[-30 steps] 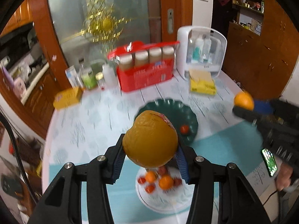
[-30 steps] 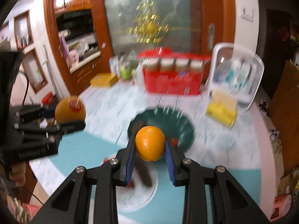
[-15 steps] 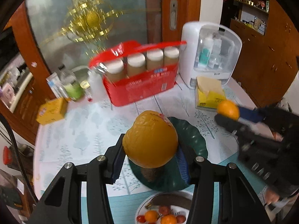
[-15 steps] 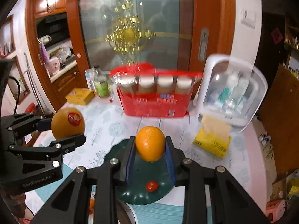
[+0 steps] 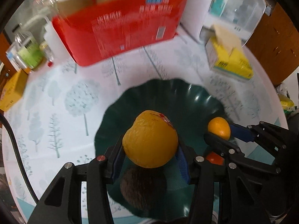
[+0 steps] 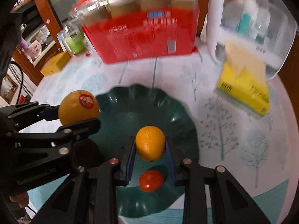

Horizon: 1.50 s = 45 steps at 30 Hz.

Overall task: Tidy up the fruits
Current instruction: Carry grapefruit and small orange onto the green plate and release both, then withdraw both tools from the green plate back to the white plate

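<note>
My left gripper (image 5: 150, 154) is shut on a large orange with a red sticker (image 5: 150, 139) and holds it over the dark green scalloped plate (image 5: 168, 97). My right gripper (image 6: 150, 154) is shut on a small orange (image 6: 150, 142) over the same plate (image 6: 130, 104). A small red tomato (image 6: 151, 180) lies in the plate under the right gripper. A brown kiwi-like fruit (image 5: 143, 187) lies in the plate under the left gripper. Each gripper shows in the other's view: the right one (image 5: 220, 133), the left one (image 6: 78, 112).
A red box of jars (image 5: 119, 28) stands behind the plate. A yellow tissue pack (image 5: 230, 59) and a white clear-fronted case (image 5: 233, 5) are at the back right. Bottles (image 5: 28, 50) and a yellow box (image 5: 11, 91) are at the left. The tablecloth has a tree print.
Both grippers moved forward and down with their oranges, from above the white plate of fruit to low over the green plate. The white plate has left the view.
</note>
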Each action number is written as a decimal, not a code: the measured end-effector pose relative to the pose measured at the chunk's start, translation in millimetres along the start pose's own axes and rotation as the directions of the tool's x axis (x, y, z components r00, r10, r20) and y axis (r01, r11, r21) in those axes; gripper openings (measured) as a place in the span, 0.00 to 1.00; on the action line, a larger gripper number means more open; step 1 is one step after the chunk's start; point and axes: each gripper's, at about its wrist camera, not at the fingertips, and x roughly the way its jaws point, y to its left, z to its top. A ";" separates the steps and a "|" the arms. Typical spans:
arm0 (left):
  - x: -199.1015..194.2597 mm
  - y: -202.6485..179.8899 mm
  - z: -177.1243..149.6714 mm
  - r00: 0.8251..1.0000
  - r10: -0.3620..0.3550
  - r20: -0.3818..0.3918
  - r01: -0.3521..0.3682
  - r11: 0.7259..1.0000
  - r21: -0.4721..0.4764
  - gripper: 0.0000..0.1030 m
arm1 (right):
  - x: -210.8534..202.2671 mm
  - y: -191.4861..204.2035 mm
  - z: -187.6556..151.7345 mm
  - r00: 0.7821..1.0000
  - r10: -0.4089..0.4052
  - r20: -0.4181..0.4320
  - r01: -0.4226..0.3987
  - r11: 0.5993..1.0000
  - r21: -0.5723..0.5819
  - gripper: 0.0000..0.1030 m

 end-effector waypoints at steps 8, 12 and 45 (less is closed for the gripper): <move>26.5 4.4 -5.1 0.999 0.020 -0.037 -0.019 0.999 0.026 0.49 | 27.6 0.1 -7.5 1.000 -0.004 -0.017 0.004 0.999 -0.032 0.30; 20.2 6.0 -4.7 0.999 0.037 -0.006 -0.037 0.999 0.039 0.79 | 33.5 -0.6 -8.8 0.999 0.019 -0.033 -0.020 0.999 -0.041 0.31; -81.7 9.4 -45.7 0.992 0.039 0.118 -0.037 0.999 -0.018 0.99 | -38.2 14.7 -35.4 0.997 0.062 0.047 -0.061 0.998 -0.022 0.51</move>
